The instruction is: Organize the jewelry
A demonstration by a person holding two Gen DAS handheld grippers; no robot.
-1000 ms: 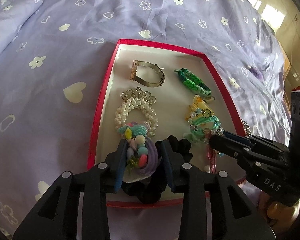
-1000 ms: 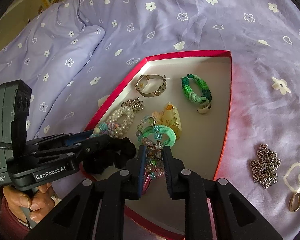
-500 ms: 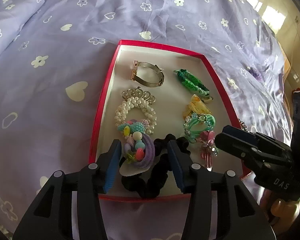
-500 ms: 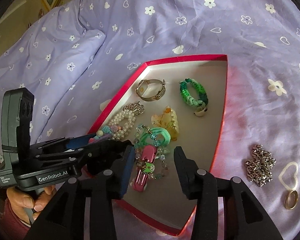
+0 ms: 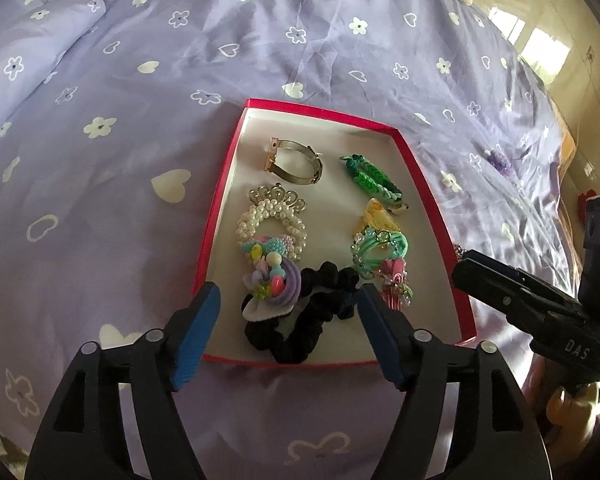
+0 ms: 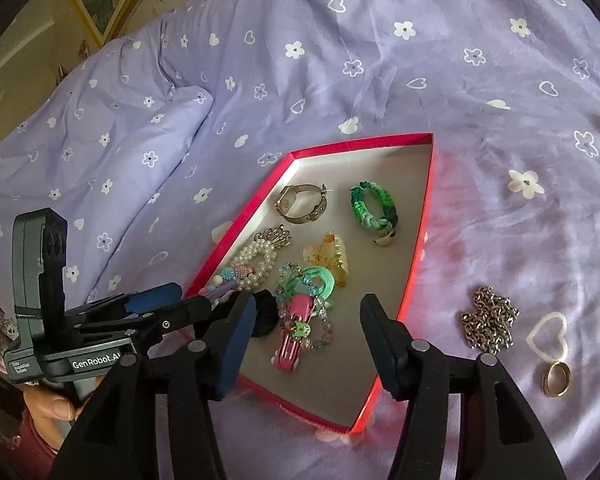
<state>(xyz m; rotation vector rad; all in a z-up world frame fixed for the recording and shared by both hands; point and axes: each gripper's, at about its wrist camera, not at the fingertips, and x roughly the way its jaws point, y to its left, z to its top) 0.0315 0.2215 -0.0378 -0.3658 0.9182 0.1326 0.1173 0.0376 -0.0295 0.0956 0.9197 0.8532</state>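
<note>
Both jaws have just been opening. The left hand-held gripper [image 5: 288, 330] stands released over the lilac beaded hair tie [image 5: 274, 294] and black ruffled scrunchie [image 5: 300, 320]. The right hand-held gripper [image 6: 306, 340] stands released over the pink hair clip [image 6: 294, 330]. All lie in the shallow red-rimmed box [image 6: 414, 256] on the bed. The clip's long axis runs near to far, tilted slightly right. Risk: a lowered finger could snag the bead strand [image 6: 320, 320] beside it. Farther right, the silver chain [image 6: 490, 316] and gold ring [image 6: 557, 378] remain outside.
</note>
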